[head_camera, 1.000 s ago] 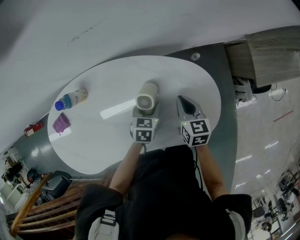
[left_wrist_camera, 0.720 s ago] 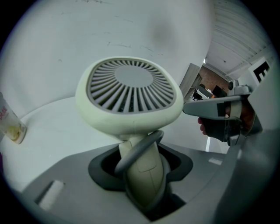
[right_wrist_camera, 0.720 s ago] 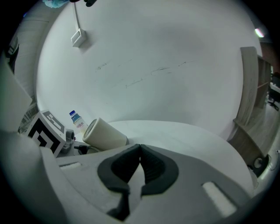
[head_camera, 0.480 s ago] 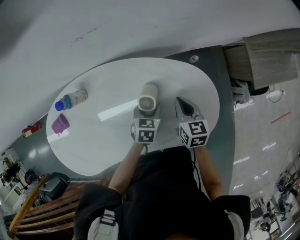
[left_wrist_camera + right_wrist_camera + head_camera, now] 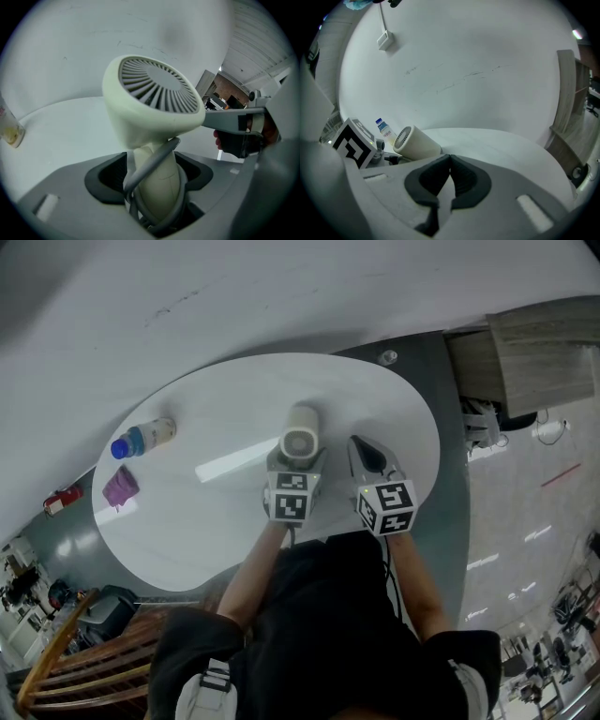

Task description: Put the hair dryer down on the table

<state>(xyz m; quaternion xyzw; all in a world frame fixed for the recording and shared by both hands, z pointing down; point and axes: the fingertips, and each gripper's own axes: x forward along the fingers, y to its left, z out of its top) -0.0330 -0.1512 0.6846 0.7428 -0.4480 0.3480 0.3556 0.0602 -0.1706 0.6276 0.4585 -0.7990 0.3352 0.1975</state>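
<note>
While the hair dryer [image 5: 300, 439] stands over the middle of the table [image 5: 216, 399] in the head view, the left gripper [image 5: 296, 463] is at its handle. The left gripper view shows the jaws opening round that handle to let it go. The right gripper view shows the right gripper [image 5: 450, 180] closed tight, with nothing in it.

Overhead, two close-ups; shared dryer [image 5: 299, 441]

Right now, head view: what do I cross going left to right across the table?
bottle → hair dryer → right gripper
</note>
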